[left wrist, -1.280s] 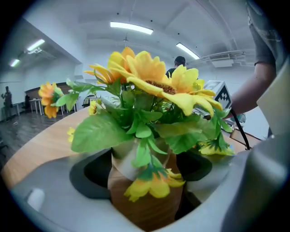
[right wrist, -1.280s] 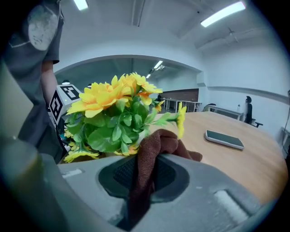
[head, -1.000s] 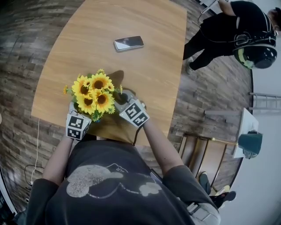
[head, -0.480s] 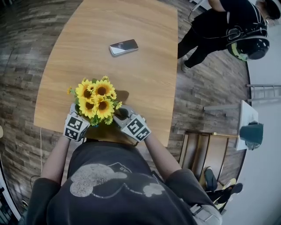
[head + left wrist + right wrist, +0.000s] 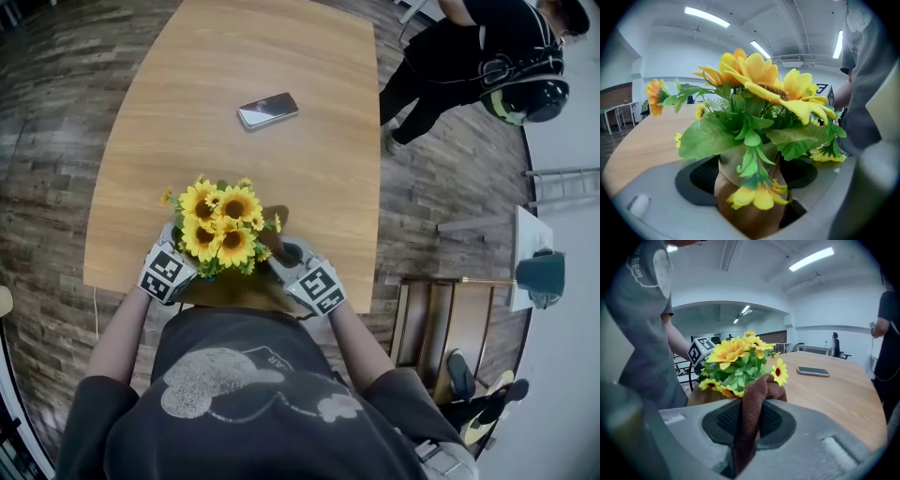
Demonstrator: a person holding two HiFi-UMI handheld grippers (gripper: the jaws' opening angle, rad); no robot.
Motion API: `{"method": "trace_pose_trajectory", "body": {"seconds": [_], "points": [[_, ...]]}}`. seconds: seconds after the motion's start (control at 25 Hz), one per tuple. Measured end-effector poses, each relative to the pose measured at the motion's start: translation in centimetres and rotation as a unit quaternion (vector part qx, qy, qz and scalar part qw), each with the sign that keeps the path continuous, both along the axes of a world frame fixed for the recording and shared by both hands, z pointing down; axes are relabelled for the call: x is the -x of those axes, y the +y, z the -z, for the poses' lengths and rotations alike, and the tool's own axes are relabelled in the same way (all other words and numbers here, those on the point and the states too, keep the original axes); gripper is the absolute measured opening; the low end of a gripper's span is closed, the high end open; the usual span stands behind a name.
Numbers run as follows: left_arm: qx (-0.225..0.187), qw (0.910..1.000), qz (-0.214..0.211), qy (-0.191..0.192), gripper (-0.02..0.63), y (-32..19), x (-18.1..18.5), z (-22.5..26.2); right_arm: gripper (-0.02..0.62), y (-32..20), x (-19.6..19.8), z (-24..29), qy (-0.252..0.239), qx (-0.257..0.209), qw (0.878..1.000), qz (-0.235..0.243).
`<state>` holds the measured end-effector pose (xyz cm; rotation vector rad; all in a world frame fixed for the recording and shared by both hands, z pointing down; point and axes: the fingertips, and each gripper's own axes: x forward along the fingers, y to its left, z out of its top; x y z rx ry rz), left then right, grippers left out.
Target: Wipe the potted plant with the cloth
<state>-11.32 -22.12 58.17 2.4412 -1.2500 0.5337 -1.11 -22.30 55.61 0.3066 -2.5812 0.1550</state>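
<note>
The potted plant is a bunch of yellow sunflowers point(image 5: 222, 234) with green leaves in a brown wood-look pot point(image 5: 750, 211). My left gripper point(image 5: 752, 180) is shut on the pot, one pad on each side of it; in the head view the left gripper point(image 5: 173, 267) is at the flowers' left, its jaws hidden under the leaves. My right gripper point(image 5: 749, 420) is shut on a folded brown cloth point(image 5: 757, 394), whose top pokes up just in front of the sunflowers point(image 5: 736, 359). In the head view the right gripper point(image 5: 302, 270) sits close to the flowers' right side.
The plant is at the near edge of a wooden table point(image 5: 281, 56). A phone point(image 5: 268, 110) lies flat near the table's middle. Another person point(image 5: 478, 56) stands off the table's far right corner. A chair point(image 5: 441, 328) is on the floor at the right.
The flower heads have swung to the right and nearer the table's near edge as my left gripper rolled. My right gripper with the cloth has slid to the right.
</note>
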Motion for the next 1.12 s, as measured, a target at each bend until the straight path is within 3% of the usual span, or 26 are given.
{"method": "trace_pose_trajectory", "body": {"seconds": [0.12,0.4,0.68,0.84,1.12], "points": [[0.003,0.9997,-0.022,-0.002,0.439,0.1,0.4,-0.7,0.046,-2.4,-0.4,0.1,0.01,-0.017,0.999,-0.029],[0.006,0.9956,-0.093,0.001,0.436,-0.2,0.8,-0.9,0.046,-7.5,2.0,-0.4,0.041,-0.057,0.997,-0.018],[0.01,0.9885,-0.151,-0.002,0.433,-0.6,1.3,-0.8,0.046,-9.8,5.9,-0.9,0.053,-0.073,0.995,0.048],[0.01,0.9875,-0.157,-0.001,0.433,-0.6,1.3,-0.7,0.046,-9.8,7.4,-1.6,0.06,-0.066,0.993,0.077],[0.013,0.9922,-0.123,0.014,0.433,-0.6,1.6,-0.8,0.046,-8.7,6.7,-2.6,0.071,-0.039,0.993,0.081]]}}
